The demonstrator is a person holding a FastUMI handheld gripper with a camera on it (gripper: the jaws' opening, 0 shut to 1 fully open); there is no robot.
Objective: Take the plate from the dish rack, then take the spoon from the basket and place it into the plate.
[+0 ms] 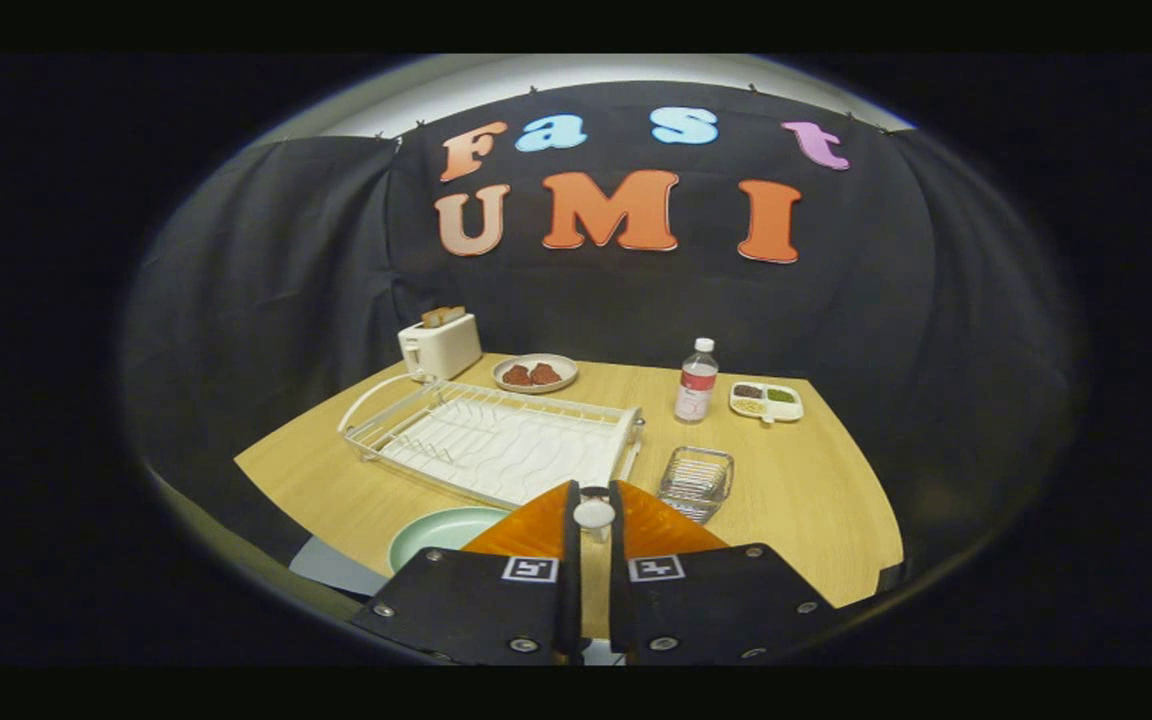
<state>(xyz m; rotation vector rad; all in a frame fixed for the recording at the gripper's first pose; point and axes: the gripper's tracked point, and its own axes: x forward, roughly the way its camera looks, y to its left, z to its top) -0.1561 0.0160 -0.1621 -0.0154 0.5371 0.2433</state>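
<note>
A: Fingers [536, 520]?

B: Clenched, nearly together, pinching a small white rounded piece at the tips of the gripper [594, 490]. Most likely one end of the spoon [594, 514]; rest of it hidden behind the fingers.

A: And the plate?

B: Pale green plate [441, 530], flat on the table [816, 500], just left of the fingers and close to the table's near edge. Out of the dish rack [496, 445], which lies just beyond it. Wire basket [696, 482] just ahead and to the right of the fingers.

A: Stage, then?

B: Looks like the last one: carry across to the left, lower, let go over the plate.

A: Risks?

B: Thin pinch on a rounded end, so possible swivel or slip on the way over. Letting go from too high: bounce out of the shallow plate. Letting go too near the rim: spoon off onto the table, or over the near edge. Also a nudge against the plate itself, sitting so close to that edge.

A: Anything farther back in the way?

B: No. Toaster [439, 345], dish of red food [534, 373], bottle [696, 380] and divided tray [766, 401] well apart, along the far side.
</note>
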